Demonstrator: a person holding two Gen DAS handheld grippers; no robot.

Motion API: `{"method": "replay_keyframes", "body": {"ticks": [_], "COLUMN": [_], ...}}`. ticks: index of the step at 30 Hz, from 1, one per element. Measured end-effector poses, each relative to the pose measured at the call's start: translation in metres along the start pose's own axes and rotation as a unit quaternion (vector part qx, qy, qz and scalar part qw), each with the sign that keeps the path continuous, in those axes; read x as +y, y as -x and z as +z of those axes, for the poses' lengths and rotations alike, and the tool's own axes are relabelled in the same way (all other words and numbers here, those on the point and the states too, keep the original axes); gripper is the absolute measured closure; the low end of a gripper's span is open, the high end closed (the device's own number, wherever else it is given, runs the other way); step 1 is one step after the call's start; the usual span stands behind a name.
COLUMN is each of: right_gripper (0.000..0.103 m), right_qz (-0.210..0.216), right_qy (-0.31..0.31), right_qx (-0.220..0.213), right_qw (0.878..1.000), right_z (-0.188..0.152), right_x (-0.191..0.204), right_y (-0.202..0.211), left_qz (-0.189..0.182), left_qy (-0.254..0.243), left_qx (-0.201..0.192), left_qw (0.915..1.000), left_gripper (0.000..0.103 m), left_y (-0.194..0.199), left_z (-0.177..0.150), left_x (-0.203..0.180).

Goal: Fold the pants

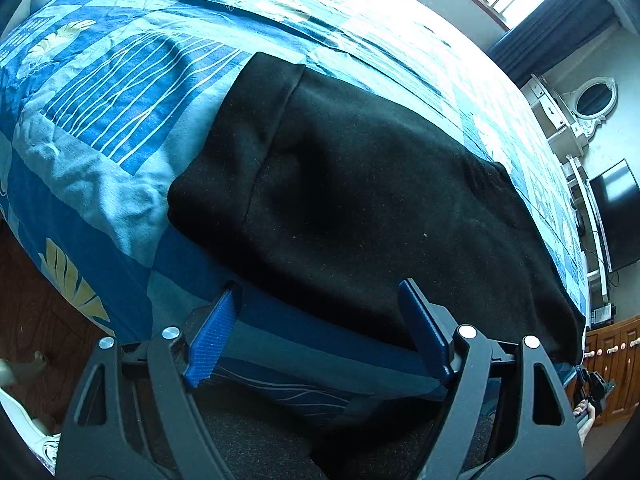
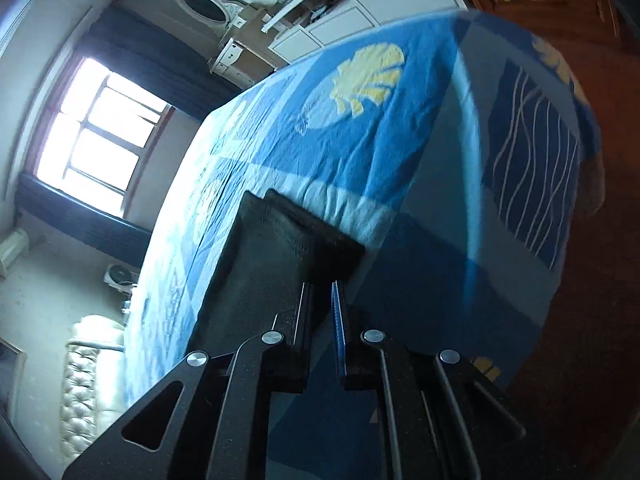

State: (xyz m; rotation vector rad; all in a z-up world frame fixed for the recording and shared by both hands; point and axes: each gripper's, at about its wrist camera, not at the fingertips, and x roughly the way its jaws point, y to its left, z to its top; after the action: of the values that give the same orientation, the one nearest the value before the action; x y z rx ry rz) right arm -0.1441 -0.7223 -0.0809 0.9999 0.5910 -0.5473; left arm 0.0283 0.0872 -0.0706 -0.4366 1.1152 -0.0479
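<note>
Black pants (image 1: 360, 200) lie folded into a compact rectangle on a blue patterned bedspread (image 1: 120, 92), close to the bed's near edge. My left gripper (image 1: 320, 284) hovers over that near edge of the pants. Its blue-padded fingers (image 1: 216, 336) stand wide apart with nothing between them. In the right wrist view the pants (image 2: 260, 264) show one end with stitched bands. My right gripper (image 2: 321, 286) sits at the near corner of that end. Its jaws are almost together, with a thin gap and no cloth between them.
The bedspread (image 2: 360, 140) hangs over the bed's side down to a red-brown wooden floor (image 2: 580, 320). A window (image 2: 100, 128), a white dresser with an oval mirror (image 1: 592, 100), a dark screen (image 1: 616, 216) and a wooden cabinet (image 1: 612, 360) line the walls. A hand (image 1: 584, 416) shows at the right edge.
</note>
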Motion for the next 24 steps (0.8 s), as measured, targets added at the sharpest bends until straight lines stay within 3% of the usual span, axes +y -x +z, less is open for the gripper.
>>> {"method": "replay_keyframes", "body": {"ticks": [2,6,8,11,12,13,14,15,16,20,24], "right_gripper": [0.070,0.057,0.039,0.039,0.040,0.064,0.079,0.080,0.089,0.092,0.087], "right_qz": [0.005,0.008,-0.001,-0.030,-0.032,-0.028,-0.041,-0.047,-0.046,-0.064,-0.072], "right_qy": [0.031,0.102,0.136,0.169,0.173,0.176,0.185,0.192,0.192,0.169,0.152], "right_qx": [0.007,0.016,0.031,0.059,0.070,0.086,0.098,0.094,0.090,0.056,0.064], "right_qw": [0.999,0.995,0.990,0.983,0.982,0.980,0.977,0.976,0.976,0.982,0.984], "right_z": [0.018,0.049,0.061,0.066,0.066,0.066,0.064,0.063,0.064,0.071,0.070], "right_x": [0.017,0.053,0.068,0.076,0.077,0.078,0.080,0.081,0.081,0.077,0.072], "right_y": [-0.009,-0.045,-0.068,-0.097,-0.106,-0.115,-0.121,-0.122,-0.120,-0.109,-0.126], "left_qz": [0.000,0.003,0.005,0.012,0.017,0.022,0.024,0.024,0.025,0.029,0.036], "left_qy": [0.000,0.003,0.005,0.002,0.001,0.002,0.003,0.006,0.010,0.010,0.003], "left_qx": [-0.001,0.002,0.001,0.001,0.001,0.001,0.003,0.004,0.005,0.009,0.008], "left_qw": [1.0000,1.0000,1.0000,0.9999,0.9998,0.9998,0.9997,0.9997,0.9996,0.9995,0.9993], "left_gripper": [0.023,0.023,0.023,0.022,0.022,0.022,0.021,0.021,0.021,0.018,0.016], "left_y": [0.000,-0.002,-0.002,-0.002,-0.002,-0.003,-0.004,-0.005,-0.006,-0.010,-0.013], "left_z": [0.000,-0.001,-0.002,-0.003,-0.004,-0.004,-0.004,-0.004,-0.005,-0.005,-0.004], "left_x": [-0.001,-0.005,-0.008,-0.010,-0.009,-0.008,-0.007,-0.006,-0.005,-0.004,-0.007]}}
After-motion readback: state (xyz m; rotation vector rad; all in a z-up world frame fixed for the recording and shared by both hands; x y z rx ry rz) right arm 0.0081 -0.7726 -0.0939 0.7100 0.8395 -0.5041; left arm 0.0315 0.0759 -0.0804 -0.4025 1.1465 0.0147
